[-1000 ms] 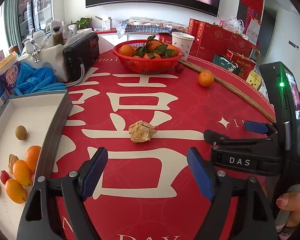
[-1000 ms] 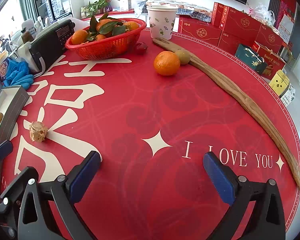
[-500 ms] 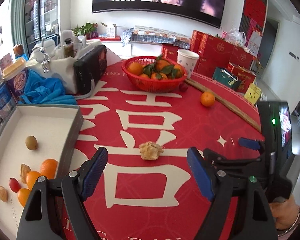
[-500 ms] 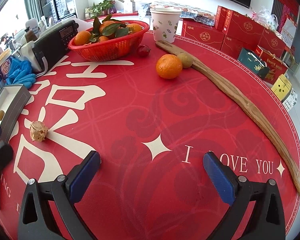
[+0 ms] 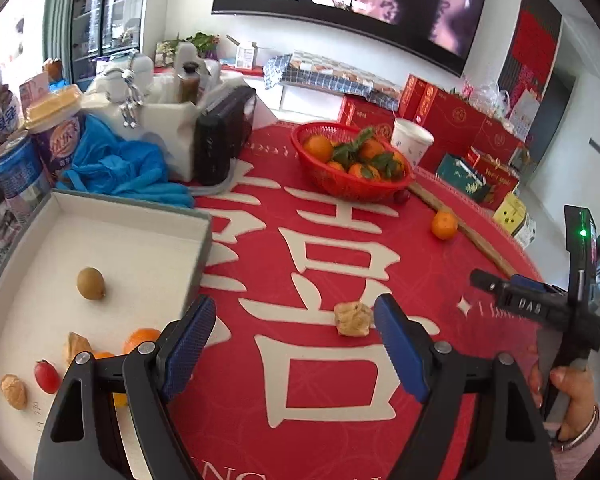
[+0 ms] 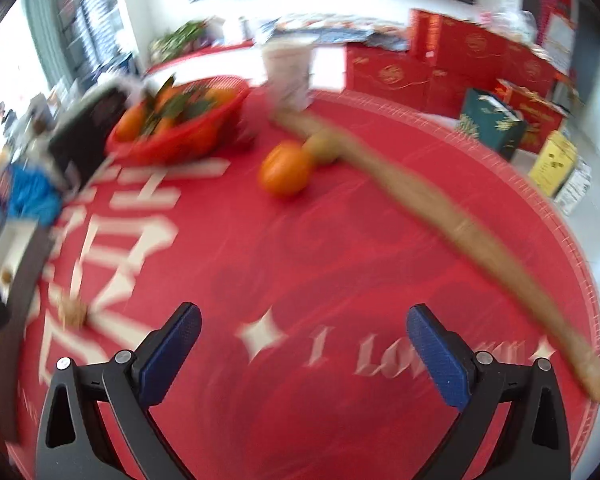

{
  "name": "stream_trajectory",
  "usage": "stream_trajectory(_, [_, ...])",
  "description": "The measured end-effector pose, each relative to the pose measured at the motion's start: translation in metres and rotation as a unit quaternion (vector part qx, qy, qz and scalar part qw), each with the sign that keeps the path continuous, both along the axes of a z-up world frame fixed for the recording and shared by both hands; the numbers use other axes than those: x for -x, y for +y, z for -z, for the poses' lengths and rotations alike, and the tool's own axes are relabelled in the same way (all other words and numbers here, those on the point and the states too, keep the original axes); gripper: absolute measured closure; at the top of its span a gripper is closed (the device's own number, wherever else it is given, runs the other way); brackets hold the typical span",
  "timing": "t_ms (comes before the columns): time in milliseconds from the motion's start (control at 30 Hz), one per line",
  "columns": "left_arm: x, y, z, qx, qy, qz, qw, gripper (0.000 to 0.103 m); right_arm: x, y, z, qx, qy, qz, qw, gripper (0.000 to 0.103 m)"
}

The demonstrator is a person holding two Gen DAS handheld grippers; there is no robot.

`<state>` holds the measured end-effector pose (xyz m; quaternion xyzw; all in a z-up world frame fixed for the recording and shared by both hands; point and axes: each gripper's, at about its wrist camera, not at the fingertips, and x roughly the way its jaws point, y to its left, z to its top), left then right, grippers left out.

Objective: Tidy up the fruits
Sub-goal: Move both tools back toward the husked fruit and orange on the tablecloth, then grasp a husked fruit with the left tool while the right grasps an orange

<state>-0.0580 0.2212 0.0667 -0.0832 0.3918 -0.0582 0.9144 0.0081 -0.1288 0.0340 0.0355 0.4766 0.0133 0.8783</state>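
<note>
A wrinkled tan husk fruit (image 5: 353,319) lies alone on the red tabletop (image 5: 320,380), just beside the right pad of the left tool (image 5: 296,344), whose jaws stand apart with nothing between them. To its left sits a white tray (image 5: 148,248) already holding several small fruits, among them a brown round one (image 5: 90,283) and a cherry tomato (image 5: 46,376). Likely the next step is to pick up the husk fruit and carry it to the tray. To do it well, centre the open jaws over the fruit, lower until both pads flank it, and close gently, since the papery husk looks easy to crush. Farther off, an orange (image 6: 286,172) lies against a long wooden stick (image 6: 452,220), near a red basket (image 5: 350,188) of oranges. The right tool (image 6: 304,356) hangs above the tabletop, jaws wide and empty; its view is blurred.
</note>
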Motion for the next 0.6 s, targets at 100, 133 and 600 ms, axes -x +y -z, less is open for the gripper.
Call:
stream_trajectory(100, [0.000, 0.011, -0.010, 0.015, -0.015, -0.013, 0.9997, 0.019, -0.017, -0.014, -0.015, -0.005, -0.016, 0.020, 1.000, 0.000])
stream_trajectory(133, [-0.001, 0.013, -0.011, 0.016, -0.017, -0.015, 0.9996, 0.019, -0.023, -0.015, -0.017, -0.007, -0.018, 0.023, 1.000, 0.000])
stream_trajectory(600, [-0.017, -0.053, 0.025, -0.053, 0.027, 0.062, 0.9963, 0.019, -0.095, 0.026, 0.022, -0.004, 0.000, 0.019, 1.000, 0.024])
